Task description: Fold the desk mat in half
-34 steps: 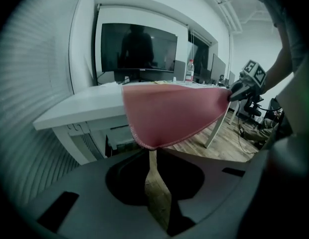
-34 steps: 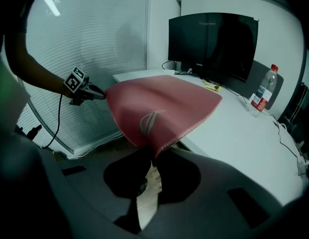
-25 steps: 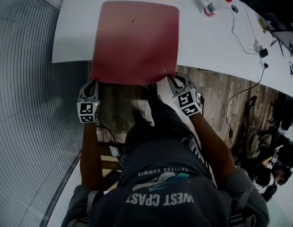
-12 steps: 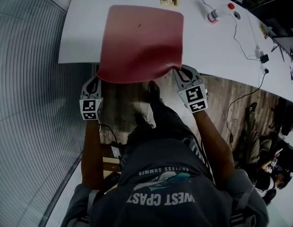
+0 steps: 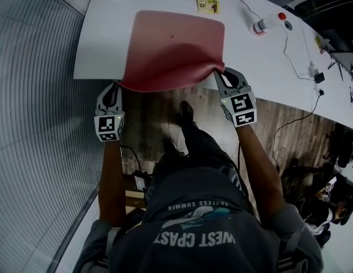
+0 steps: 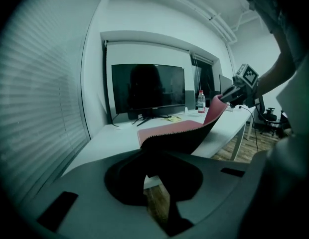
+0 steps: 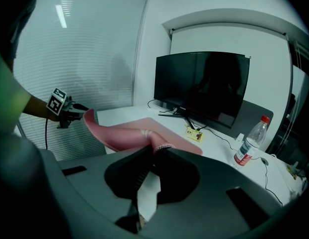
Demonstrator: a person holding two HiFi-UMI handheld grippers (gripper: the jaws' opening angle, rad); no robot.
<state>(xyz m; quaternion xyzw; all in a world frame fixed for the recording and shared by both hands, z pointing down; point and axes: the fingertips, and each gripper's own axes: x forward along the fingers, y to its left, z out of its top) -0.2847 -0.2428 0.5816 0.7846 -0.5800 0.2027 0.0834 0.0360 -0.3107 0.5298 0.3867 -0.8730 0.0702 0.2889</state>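
Note:
A red desk mat [image 5: 173,50] lies on the white table [image 5: 102,33], its near edge lifted off the table and sagging between the two grippers. My left gripper [image 5: 115,90] is shut on the mat's near left corner [image 6: 159,138]. My right gripper [image 5: 222,75] is shut on the near right corner [image 7: 162,146]. The far half of the mat [image 7: 159,128] still rests flat on the table. In the left gripper view the mat's dark underside curves up toward the right gripper [image 6: 229,96].
A black monitor [image 7: 204,86] stands at the back of the table, a plastic bottle [image 5: 267,23] and a small yellow card [image 5: 209,5] lie beyond the mat, cables [image 5: 293,50] run across the right side. Ribbed grey wall [image 5: 34,129] on the left, wooden floor [image 5: 279,115] below.
Both grippers have risen and moved forward with the mat's near corners. The near edge, which hung over the table's edge before, now stands lifted and curls toward the far side.

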